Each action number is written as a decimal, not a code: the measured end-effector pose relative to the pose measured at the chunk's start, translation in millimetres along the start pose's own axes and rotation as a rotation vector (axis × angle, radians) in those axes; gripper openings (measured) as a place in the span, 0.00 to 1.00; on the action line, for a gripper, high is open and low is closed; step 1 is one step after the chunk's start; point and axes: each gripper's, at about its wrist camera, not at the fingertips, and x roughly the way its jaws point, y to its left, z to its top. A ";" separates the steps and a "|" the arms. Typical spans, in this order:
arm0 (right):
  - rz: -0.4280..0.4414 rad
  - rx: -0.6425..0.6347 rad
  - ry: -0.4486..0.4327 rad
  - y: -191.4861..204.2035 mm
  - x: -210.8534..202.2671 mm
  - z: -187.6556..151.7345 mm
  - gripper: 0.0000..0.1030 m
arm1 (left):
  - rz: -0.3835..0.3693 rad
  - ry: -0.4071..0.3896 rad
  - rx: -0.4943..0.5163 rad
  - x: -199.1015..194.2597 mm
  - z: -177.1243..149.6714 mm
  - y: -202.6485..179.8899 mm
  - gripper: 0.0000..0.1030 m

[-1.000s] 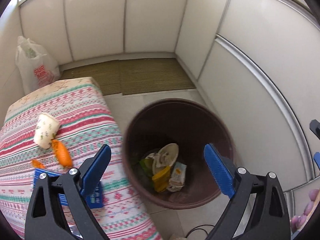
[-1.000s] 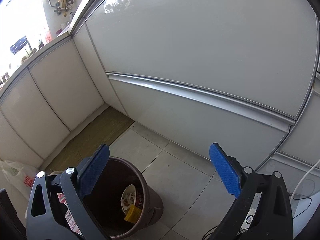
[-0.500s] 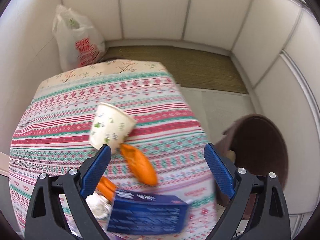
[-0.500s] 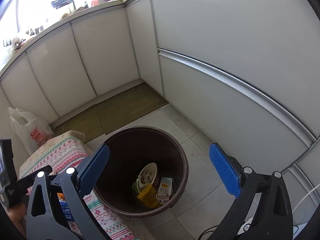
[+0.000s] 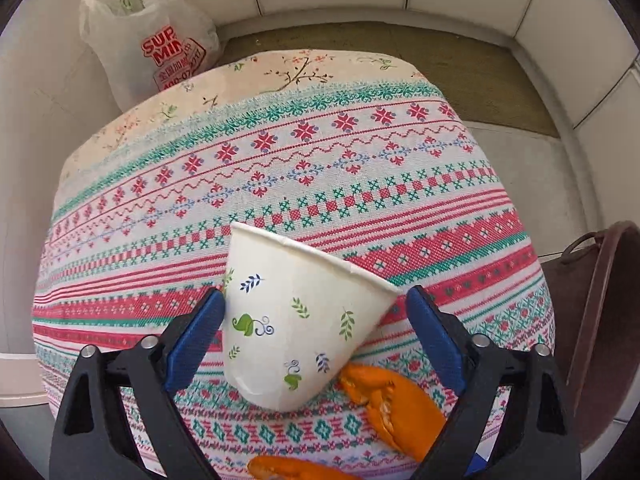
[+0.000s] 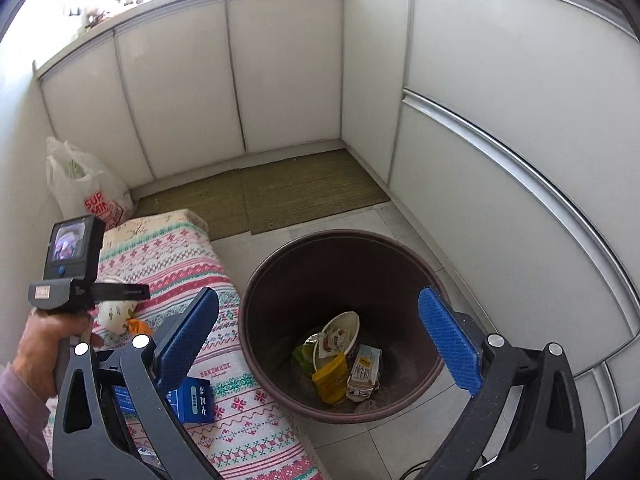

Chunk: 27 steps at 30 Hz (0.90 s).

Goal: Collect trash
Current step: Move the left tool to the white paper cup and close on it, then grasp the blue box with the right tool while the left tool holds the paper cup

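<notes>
A white paper cup (image 5: 296, 320) with leaf prints lies on its side on the patterned tablecloth (image 5: 280, 168). My left gripper (image 5: 316, 332) is open, its blue pads on either side of the cup, the left pad at the cup's wall. Orange peels (image 5: 392, 404) lie just right of the cup's base. The cup also shows in the right wrist view (image 6: 118, 314), under the left gripper tool. My right gripper (image 6: 320, 340) is open and empty above the brown trash bin (image 6: 424, 280), which holds a bowl, cartons and wrappers. A blue box (image 6: 196, 400) lies on the table near it.
A white plastic bag (image 5: 148, 52) stands on the floor behind the table, against the wall. The bin's rim (image 5: 596, 312) is just right of the table. A green mat (image 6: 280, 192) covers the floor by the white cabinets. A cable (image 6: 616, 420) runs at the lower right.
My left gripper has swung from above the bin to the table and closed in around the paper cup. My right gripper has turned from the wall down toward the bin.
</notes>
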 end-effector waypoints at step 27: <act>0.308 -0.675 0.155 160.2 11.1 -64.4 0.93 | -0.190 -0.147 -0.195 -115.9 -142.1 146.8 0.26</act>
